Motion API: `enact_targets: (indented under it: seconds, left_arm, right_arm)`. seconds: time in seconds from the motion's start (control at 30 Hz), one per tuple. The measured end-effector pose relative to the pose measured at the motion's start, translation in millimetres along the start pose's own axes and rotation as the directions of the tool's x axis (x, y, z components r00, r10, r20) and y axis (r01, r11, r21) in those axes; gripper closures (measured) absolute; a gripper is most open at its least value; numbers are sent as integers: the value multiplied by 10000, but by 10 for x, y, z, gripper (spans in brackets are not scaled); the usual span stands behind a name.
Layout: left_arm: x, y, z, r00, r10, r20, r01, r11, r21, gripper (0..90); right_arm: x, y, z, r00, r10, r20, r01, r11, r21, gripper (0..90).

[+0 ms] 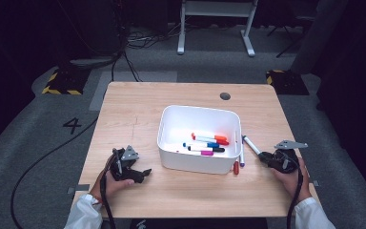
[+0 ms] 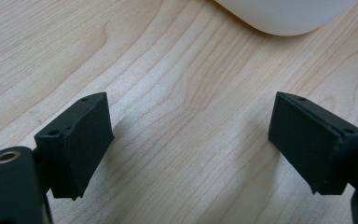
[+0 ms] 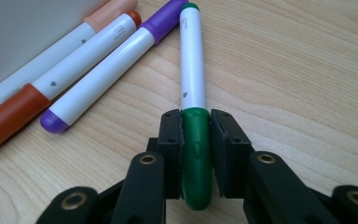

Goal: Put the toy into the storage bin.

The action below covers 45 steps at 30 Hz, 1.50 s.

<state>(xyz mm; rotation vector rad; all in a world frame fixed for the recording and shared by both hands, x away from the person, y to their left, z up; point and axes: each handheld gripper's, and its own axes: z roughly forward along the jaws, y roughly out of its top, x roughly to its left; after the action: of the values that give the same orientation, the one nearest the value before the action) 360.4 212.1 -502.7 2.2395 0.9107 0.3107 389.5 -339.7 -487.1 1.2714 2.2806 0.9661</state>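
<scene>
Two tongs over the counter [image 1: 138, 109], right tongs [image 3: 196, 156] pinching a green marker [image 3: 193, 70] by its cap, left tongs [image 2: 189, 144] spread wide near white bin [image 1: 169, 124].

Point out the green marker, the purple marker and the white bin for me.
green marker [image 3: 196, 154], right gripper view, on its green cap clamped between the jaws.
purple marker [image 3: 102, 74], right gripper view, on the white barrel.
white bin [image 1: 198, 162], high view, on its near outer wall.
</scene>
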Motion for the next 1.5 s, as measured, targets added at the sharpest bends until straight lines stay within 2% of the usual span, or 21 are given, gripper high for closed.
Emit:
enact_targets:
  seconds: [0.23,0.63,0.77,1.1,1.13,1.2,1.33,1.4,1.5]
  left_arm:
    - [-1,0,1,10000,-9,-16,9,10000,-15,136]
    - [0,0,0,10000,-3,0,3,10000,-4,136]
    - [-1,0,1,10000,-6,-18,6,10000,-16,136]
    - [0,0,0,10000,-1,0,1,10000,1,137]
    - [-1,0,1,10000,-5,-15,5,10000,-15,137]
    - [-1,0,1,10000,-4,-15,4,10000,-12,136]
    - [-1,0,1,10000,-3,-18,3,10000,-14,137]
    - [0,0,0,10000,0,-1,0,10000,0,137]
    - [-1,0,1,10000,-2,-19,2,10000,-14,137]
  right_arm:
    - [10,17,6,9999,-71,-87,71,10000,-49,755]
    - [-58,28,-21,9998,148,-143,-150,9997,-202,755]
    - [-82,43,-58,9990,363,-263,-375,9982,-460,756]
    - [-117,74,-74,9989,317,-347,-336,9979,-550,755]
    - [-114,79,-73,9982,456,-390,-477,9973,-554,755]
    - [-131,81,-64,9989,354,-308,-369,9980,-505,755]
    - [-138,93,-49,9985,450,-311,-465,9977,-495,755]
    - [-142,105,-54,9990,305,-326,-322,9981,-525,755]
    - [-125,153,-110,9985,317,-446,-352,9962,-791,755]
